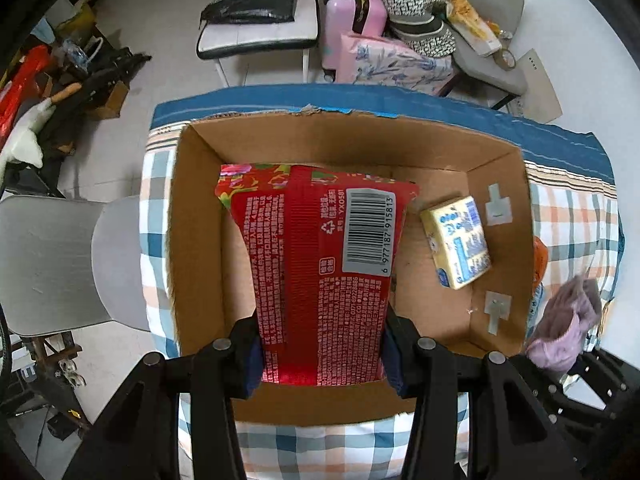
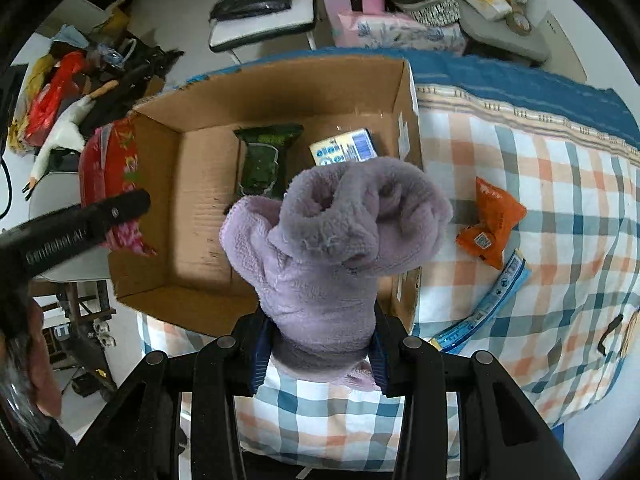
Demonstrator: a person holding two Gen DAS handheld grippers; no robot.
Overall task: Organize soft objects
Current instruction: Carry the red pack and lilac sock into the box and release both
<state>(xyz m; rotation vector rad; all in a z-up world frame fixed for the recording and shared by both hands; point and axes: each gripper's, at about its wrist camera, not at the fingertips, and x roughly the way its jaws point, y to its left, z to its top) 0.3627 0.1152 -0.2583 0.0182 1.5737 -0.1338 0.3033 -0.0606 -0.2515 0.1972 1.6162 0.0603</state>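
My left gripper [image 1: 320,354] is shut on a red tissue pack [image 1: 316,264] and holds it over the open cardboard box [image 1: 196,240]. A yellow tissue pack [image 1: 458,242] lies on the box floor at the right. My right gripper [image 2: 318,346] is shut on a purple fuzzy cloth [image 2: 336,240] above the box's near right corner [image 2: 404,292]. A green wipes pack [image 2: 264,160] and the yellow pack [image 2: 346,150] lie inside the box. The red pack [image 2: 114,178] and left gripper [image 2: 80,226] show at the box's left wall.
The box sits on a plaid cloth [image 2: 540,200]. An orange snack bag [image 2: 492,222] and a blue packet [image 2: 488,302] lie right of the box. A grey chair [image 1: 60,264] stands at the left. Chairs with bags and a pink suitcase [image 1: 352,12] stand behind.
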